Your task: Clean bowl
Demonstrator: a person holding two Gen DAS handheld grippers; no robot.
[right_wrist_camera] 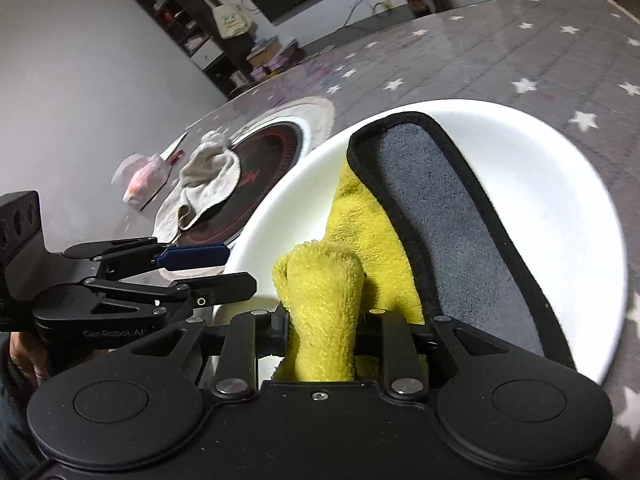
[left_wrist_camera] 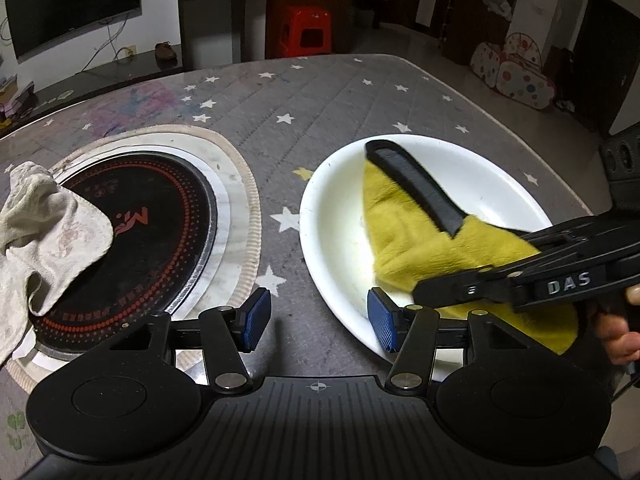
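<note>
A white bowl [left_wrist_camera: 332, 216] sits on the star-patterned table; it also shows in the right wrist view [right_wrist_camera: 560, 184]. A yellow cloth [left_wrist_camera: 404, 236] with a grey, black-edged flap [left_wrist_camera: 420, 188] lies inside it. My right gripper [right_wrist_camera: 322, 320] is shut on the yellow cloth [right_wrist_camera: 320, 292] and presses it into the bowl; it enters the left wrist view from the right [left_wrist_camera: 500, 280]. My left gripper [left_wrist_camera: 318, 320] is open and empty, its right blue pad [left_wrist_camera: 382, 320] over the bowl's near rim. It shows at the left of the right wrist view [right_wrist_camera: 208, 268].
A round black induction hob [left_wrist_camera: 152, 232] is set in the table to the left, with a crumpled grey-white rag [left_wrist_camera: 44, 236] on its left edge. A clear plastic packet [right_wrist_camera: 140, 180] lies beyond the rag. A TV, shelves and a red stool stand behind the table.
</note>
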